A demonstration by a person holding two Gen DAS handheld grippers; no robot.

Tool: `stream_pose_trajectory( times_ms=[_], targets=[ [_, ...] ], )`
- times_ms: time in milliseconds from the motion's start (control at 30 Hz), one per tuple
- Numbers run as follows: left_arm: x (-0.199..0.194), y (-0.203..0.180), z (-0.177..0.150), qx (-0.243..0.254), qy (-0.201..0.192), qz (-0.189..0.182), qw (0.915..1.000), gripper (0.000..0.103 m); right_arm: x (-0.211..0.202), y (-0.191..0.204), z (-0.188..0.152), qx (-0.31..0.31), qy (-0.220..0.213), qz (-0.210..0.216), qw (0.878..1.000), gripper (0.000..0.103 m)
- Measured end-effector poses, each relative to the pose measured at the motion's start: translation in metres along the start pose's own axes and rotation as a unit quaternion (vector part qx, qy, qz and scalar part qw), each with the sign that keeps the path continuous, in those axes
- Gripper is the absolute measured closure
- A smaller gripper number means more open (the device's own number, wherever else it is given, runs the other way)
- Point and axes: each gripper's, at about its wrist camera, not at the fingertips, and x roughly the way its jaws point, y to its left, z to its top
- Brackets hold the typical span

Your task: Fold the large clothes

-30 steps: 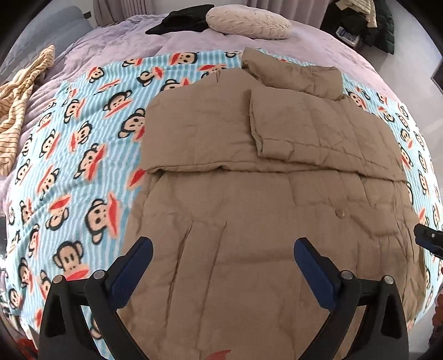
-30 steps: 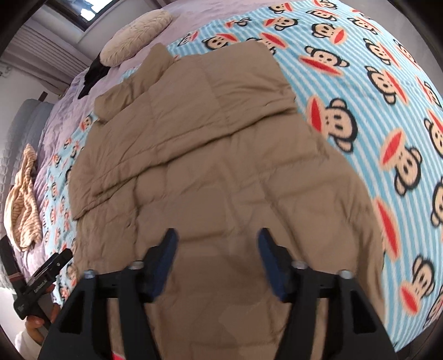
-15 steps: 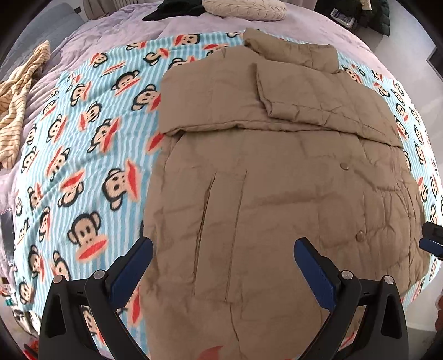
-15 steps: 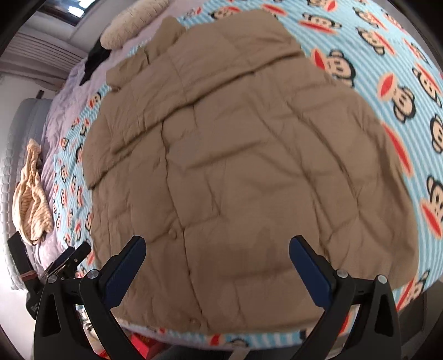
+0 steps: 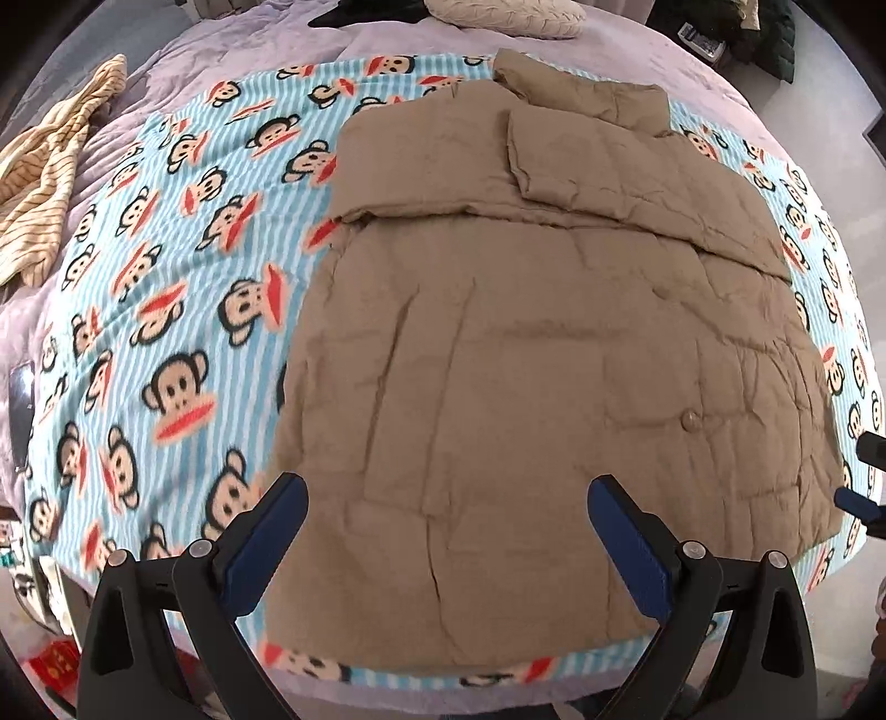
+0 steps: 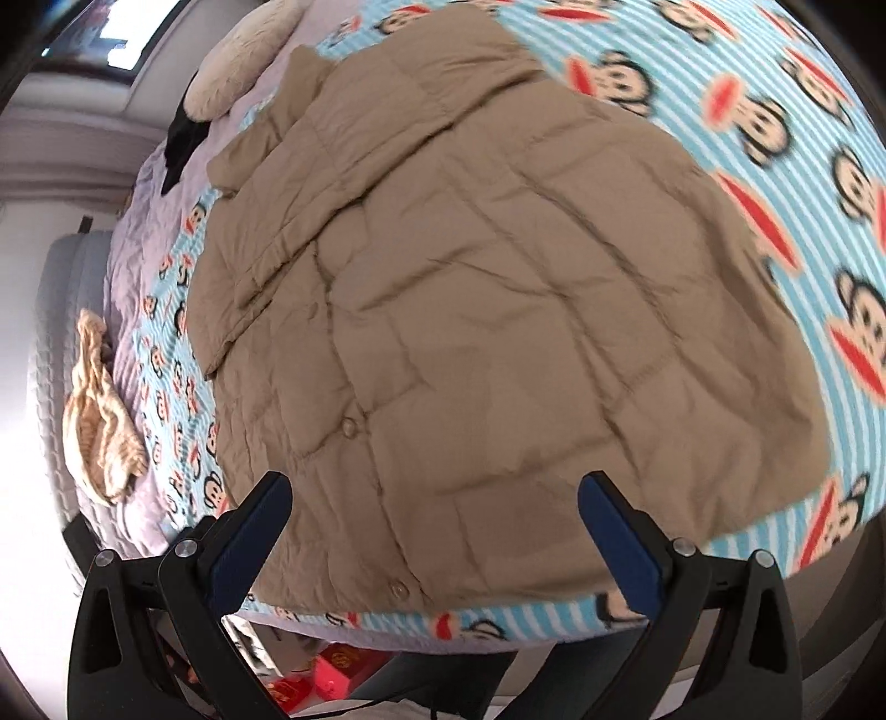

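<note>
Both grippers let go, backing off the padded coat

The left gripper (image 5: 446, 523) and right gripper (image 6: 432, 518), spread wide and empty, have drawn back above the near hem of the tan coat (image 5: 542, 354). It lies on the monkey blanket (image 5: 166, 310); sleeves, seemingly, already folded across beyond, so a lengthwise fold probably comes next.

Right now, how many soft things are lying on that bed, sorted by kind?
Quilted tan jacket: 1
Monkey-print blanket: 1
Cream cushion: 1
Striped tan garment: 1
Black garment: 1
Total: 5
</note>
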Motion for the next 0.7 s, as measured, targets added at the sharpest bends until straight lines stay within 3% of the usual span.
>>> stream_pose_trajectory(
  times_ms=[300,500,700],
  targets=[
    [-0.009,-0.013,-0.028,-0.03,-0.001,-0.021,0.9993,0.001,-0.025,-0.06,-0.02,0.054,-0.004,0.021,0.998,0.0],
    [-0.02,0.022,-0.051,-0.077,-0.015,-0.054,0.9954,0.001,-0.029,-0.087,-0.025,0.085,-0.005,0.062,0.994,0.0],
    [-0.003,0.054,-0.085,-0.121,0.021,-0.114,0.9859,0.001,-0.026,-0.118,-0.038,0.12,0.001,0.104,0.987,0.0]
  ],
)
